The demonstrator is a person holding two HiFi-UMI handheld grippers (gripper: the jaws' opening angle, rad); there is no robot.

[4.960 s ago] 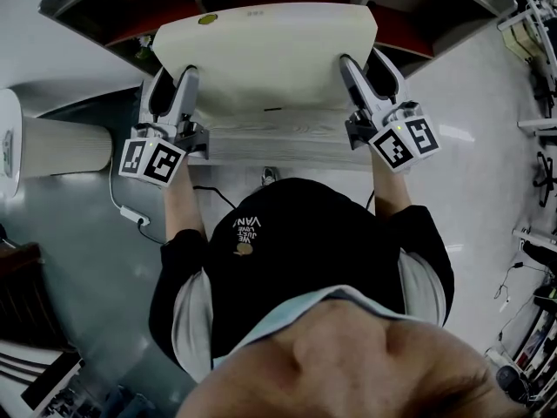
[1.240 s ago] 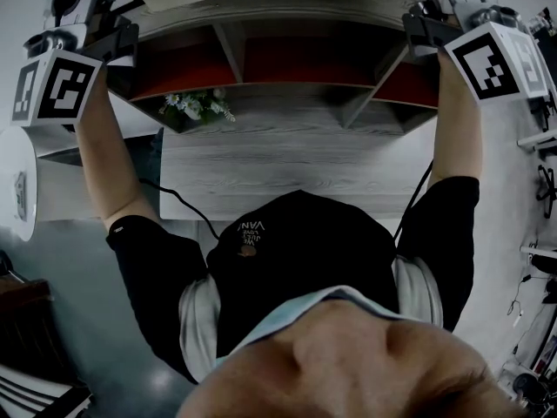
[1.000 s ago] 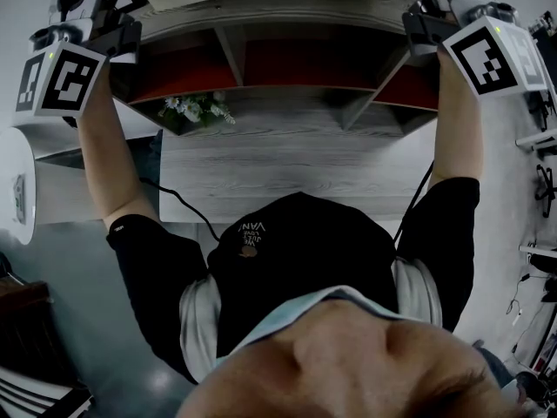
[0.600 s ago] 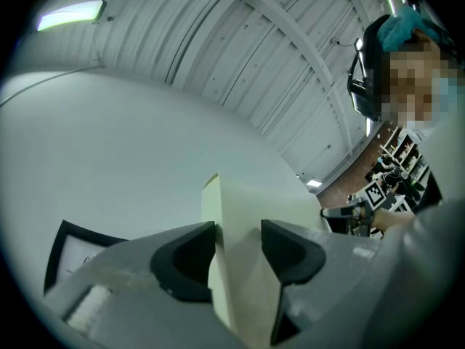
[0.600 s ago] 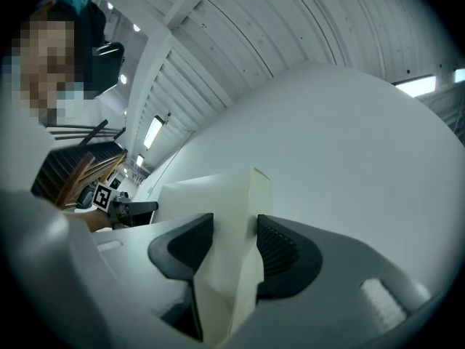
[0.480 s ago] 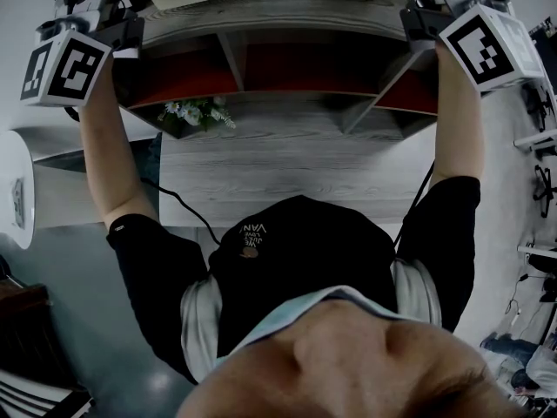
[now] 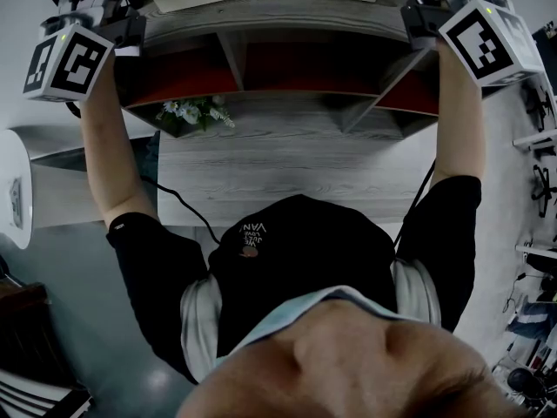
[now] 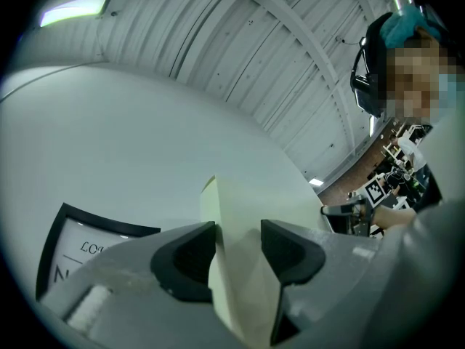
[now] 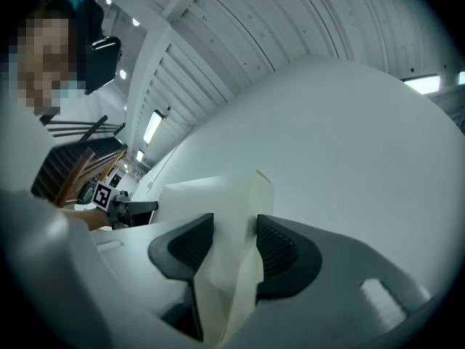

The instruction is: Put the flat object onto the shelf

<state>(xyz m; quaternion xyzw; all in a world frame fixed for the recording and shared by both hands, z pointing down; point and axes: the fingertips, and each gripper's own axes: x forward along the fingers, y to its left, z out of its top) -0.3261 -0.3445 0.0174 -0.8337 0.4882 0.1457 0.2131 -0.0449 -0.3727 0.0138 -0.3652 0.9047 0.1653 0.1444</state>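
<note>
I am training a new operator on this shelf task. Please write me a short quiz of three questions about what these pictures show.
1. True or false: the left gripper is shut on the cream board.
2. The small flowers sit: A) in a compartment of the wooden shelf, toward the person's left; B) on the floor; C) on top of the board.
3. What does the right gripper hold?

Key: 1 true. 2 A. 3 the same cream board, gripped at a corner.
</note>
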